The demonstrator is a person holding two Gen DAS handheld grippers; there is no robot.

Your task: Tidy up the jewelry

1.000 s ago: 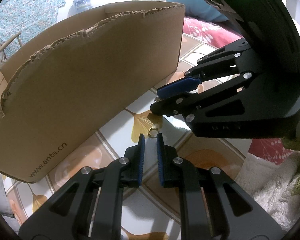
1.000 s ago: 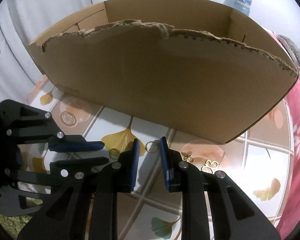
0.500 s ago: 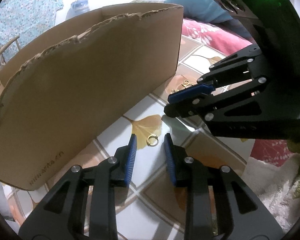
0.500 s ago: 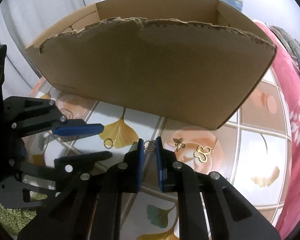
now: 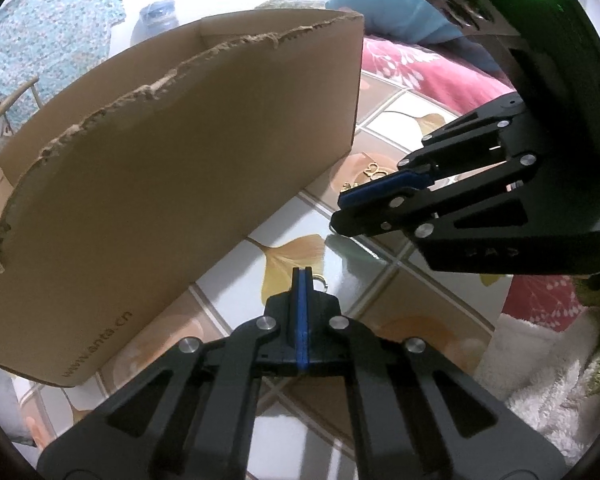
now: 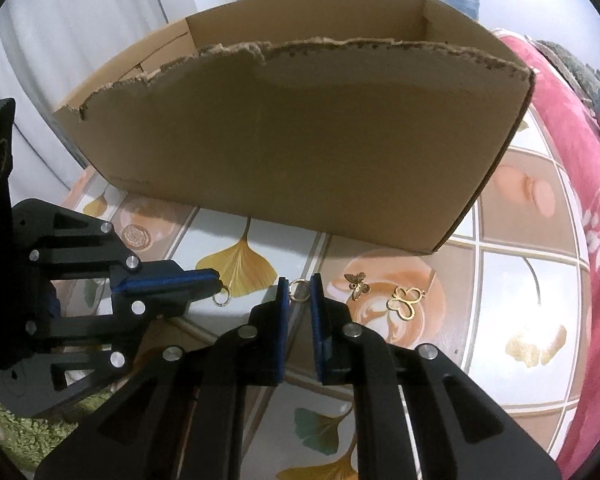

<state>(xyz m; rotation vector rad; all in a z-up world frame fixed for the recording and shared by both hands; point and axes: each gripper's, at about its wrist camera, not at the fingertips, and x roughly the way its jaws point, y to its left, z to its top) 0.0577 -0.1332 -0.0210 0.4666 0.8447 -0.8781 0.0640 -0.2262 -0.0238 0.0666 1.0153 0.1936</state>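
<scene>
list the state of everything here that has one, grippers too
left gripper, shut
right gripper, shut on pinched ring
pinched ring, held between the right gripper's pads
other ring, at the left gripper's tip, grip unclear
cardboard box, upright, open top, torn front edge
butterfly charm, loose, flat on table
cutout charm, loose, flat on table

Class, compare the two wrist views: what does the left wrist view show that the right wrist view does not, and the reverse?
Left wrist view only: a white towel, a blue pillow and the web address printed on the cardboard box.

Right wrist view only: a white curtain and the second ring, which sits between the right gripper jaws.

Both: the box, both grippers, the tiled tabletop, and the first ring at the tips of the shut left gripper.
</scene>
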